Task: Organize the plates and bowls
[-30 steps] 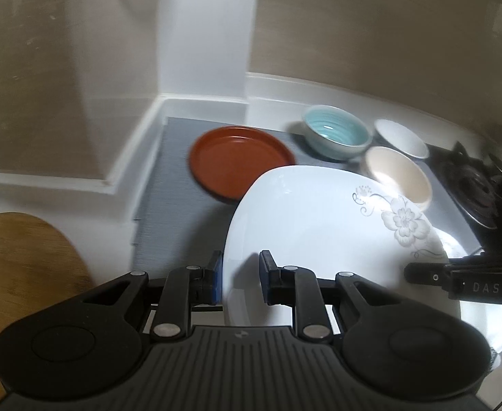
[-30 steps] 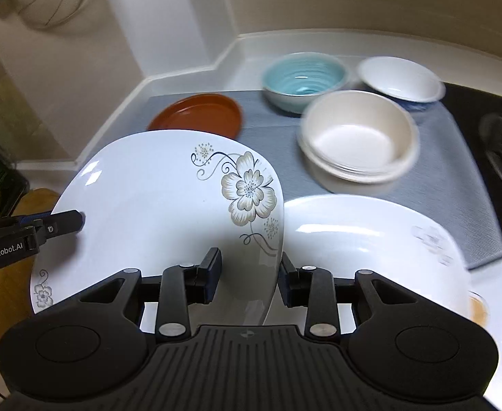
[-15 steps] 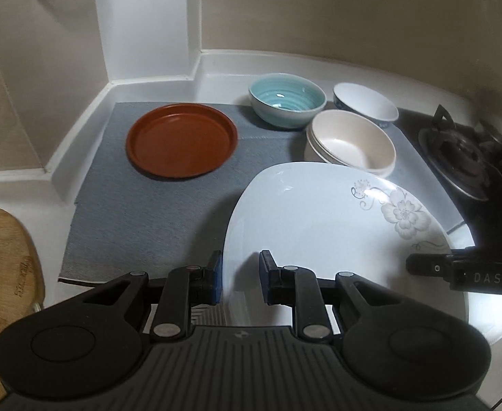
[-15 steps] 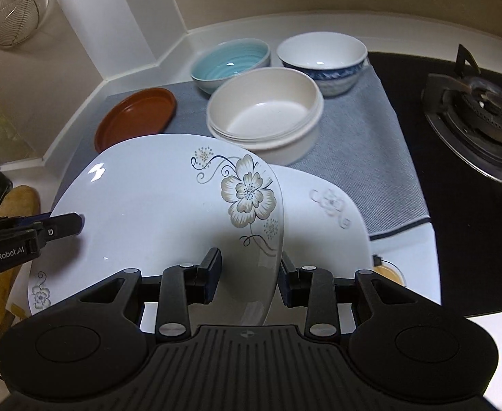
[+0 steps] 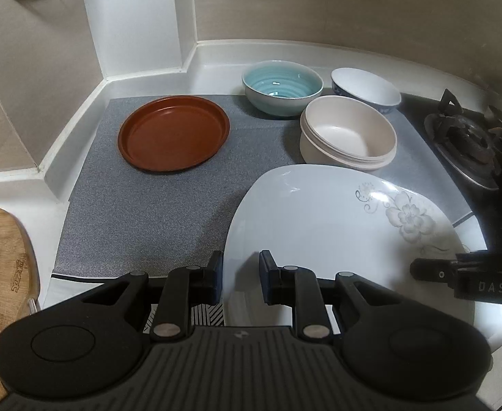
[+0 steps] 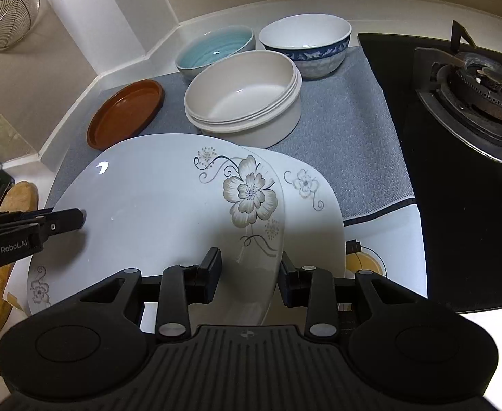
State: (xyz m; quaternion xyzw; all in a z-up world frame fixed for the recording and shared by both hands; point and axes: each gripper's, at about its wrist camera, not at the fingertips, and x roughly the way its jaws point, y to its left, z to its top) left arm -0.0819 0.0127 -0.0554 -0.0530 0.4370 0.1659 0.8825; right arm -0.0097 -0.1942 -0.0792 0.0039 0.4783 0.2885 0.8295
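Left wrist view: the left gripper (image 5: 239, 274) grasps the near left rim of the white flowered plate (image 5: 336, 226), the rim standing edge-on between its jaws. Beyond the jaws lie the grey mat (image 5: 141, 212), a brown plate (image 5: 174, 133), a teal bowl (image 5: 281, 87), stacked cream bowls (image 5: 348, 133) and a blue-rimmed bowl (image 5: 365, 90). The right gripper's finger reaches onto the plate's far right edge.

Right wrist view: the right gripper (image 6: 251, 270) clamps the opposite rim of the flowered plate (image 6: 168, 212), which hangs above a second flowered plate (image 6: 310, 198) lying just past and right of the jaws. To stack well, keep both grips level, centre the held plate over the lower one, lower gently, and release both sides only once it rests flat.
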